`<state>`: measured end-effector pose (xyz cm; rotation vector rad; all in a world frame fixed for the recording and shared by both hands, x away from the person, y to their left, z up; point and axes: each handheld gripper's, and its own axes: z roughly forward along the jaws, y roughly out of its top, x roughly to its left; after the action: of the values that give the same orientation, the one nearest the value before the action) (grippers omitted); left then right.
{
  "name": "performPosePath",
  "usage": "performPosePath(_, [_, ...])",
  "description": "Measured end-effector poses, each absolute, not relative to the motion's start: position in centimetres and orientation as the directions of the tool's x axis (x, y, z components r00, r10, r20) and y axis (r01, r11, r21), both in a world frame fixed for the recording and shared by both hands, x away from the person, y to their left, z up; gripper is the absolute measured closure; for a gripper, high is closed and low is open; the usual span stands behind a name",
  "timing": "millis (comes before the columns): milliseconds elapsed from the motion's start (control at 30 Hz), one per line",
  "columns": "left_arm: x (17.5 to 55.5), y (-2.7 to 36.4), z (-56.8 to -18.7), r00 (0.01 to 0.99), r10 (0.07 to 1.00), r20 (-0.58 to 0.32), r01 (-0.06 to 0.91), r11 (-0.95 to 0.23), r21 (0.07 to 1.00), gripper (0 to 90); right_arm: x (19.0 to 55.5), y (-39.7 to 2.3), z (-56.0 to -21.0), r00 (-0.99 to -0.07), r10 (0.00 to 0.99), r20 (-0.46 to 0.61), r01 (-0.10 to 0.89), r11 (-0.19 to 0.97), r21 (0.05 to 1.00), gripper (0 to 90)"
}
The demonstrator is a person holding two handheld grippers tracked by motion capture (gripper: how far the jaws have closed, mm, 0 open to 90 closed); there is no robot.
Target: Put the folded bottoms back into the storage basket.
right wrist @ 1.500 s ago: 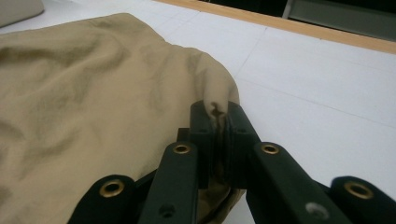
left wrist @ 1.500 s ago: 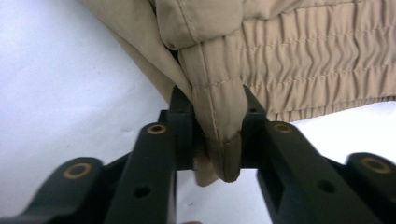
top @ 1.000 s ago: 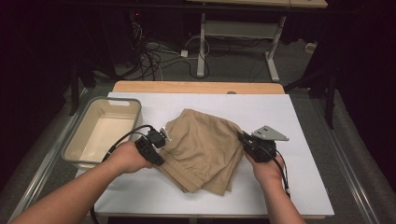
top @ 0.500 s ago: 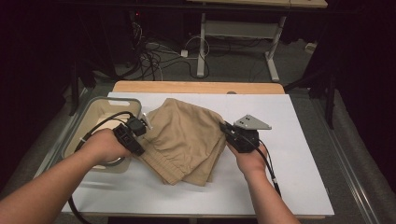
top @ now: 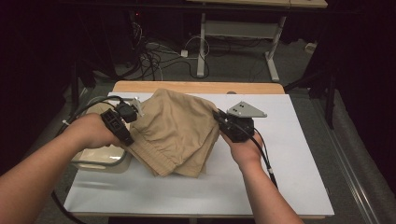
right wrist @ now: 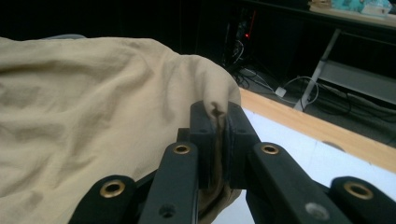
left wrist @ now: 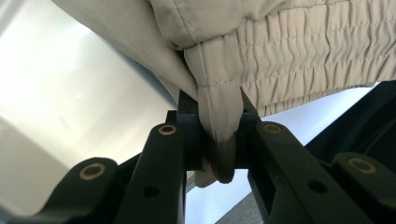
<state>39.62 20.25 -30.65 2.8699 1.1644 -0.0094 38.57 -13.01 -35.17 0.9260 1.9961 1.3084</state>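
With each tool, left (top: 133, 111) and right (top: 218, 116), pinching the tan shorts (top: 175, 130), thin folds could slip free over the counter's (top: 299, 154) left edge.

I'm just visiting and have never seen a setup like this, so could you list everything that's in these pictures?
Garment: one, tan, folded, with an elastic waistband, held between both grippers above the table's left half.
Tray: one, cream, at the table's left edge, partly under the left hand.
Table: one, white top with a wooden far edge.
Cables: several, dark and white, on the floor beyond the table.
Desk frame: one, pale grey, farther back.
Left gripper: one, black, shut on the garment's waistband.
Right gripper: one, black, shut on the garment's other edge.
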Motion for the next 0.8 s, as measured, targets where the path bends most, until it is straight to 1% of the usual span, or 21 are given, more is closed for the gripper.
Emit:
performPosePath(233, [39.4,23.1,-30.1,0.686,0.728,-0.011,0.727,-0.685,0.047,77.9,39.6,-10.5,-34.6,-0.621,0.778,-0.099,0.217,0.291,0.932,86.1])
performPosePath(567, [38.8,28.3,-30.5,0.628,0.778,0.019,0.777,-0.628,0.046,77.8,41.7,-5.1,-35.0,-0.673,0.734,-0.091,0.203,0.302,0.932,86.1])
performPosePath(800, [38.7,31.4,-30.9,0.593,0.805,0.023,0.803,-0.594,0.044,77.8,42.9,-1.7,-35.4,-0.702,0.705,-0.096,0.196,0.320,0.927,86.0])
